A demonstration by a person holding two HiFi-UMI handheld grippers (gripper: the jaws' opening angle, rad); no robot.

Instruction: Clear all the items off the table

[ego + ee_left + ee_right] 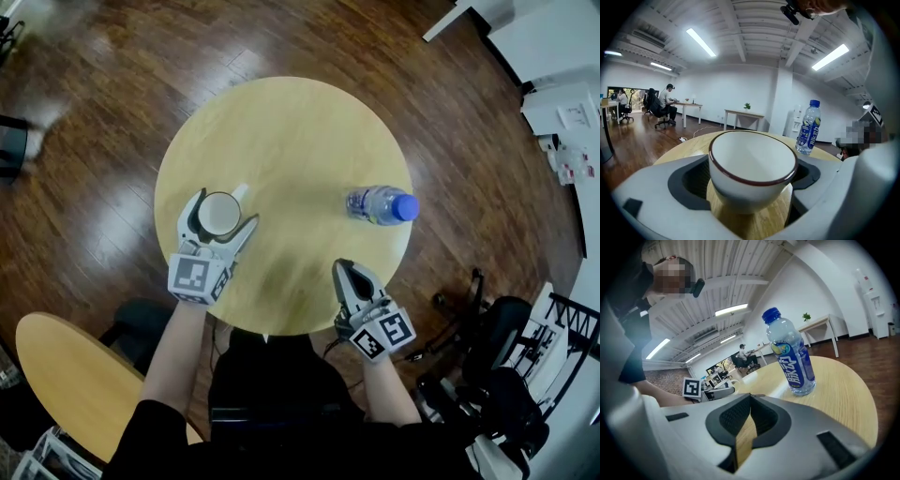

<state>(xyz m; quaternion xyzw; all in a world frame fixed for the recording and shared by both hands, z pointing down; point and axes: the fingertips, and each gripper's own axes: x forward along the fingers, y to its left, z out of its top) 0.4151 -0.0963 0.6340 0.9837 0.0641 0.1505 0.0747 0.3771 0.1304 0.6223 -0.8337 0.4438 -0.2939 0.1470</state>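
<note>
The left tool is held with its jaws wide apart, one on each side of a white cup, and a little clearance is seen between the cup's wall and the dark pads, so the cup is flanked but not gripped. The cup, rimmed in dark red, stands upright on the worktop near its left edge, with its handle turned toward the far edge. The right tool is held with its jaws brought together at the tips, and nothing is held between them; only a sliver of wood is seen through the narrow gap lower down. This tool is kept low over the near edge of the worktop, right of the middle, and is pointed toward the far side. Ahead of it, well apart from its tips, a clear bottle with a blue cap and a blue label stands upright close to the right edge. The cup and the bottle are set well apart, with bare wood between them. Both tools are carried on bare forearms with dark sleeves. The round worktop is surrounded by dark plank floor; a second round wooden top is seen off the near-left edge, and a black chair off the near-right edge.
</note>
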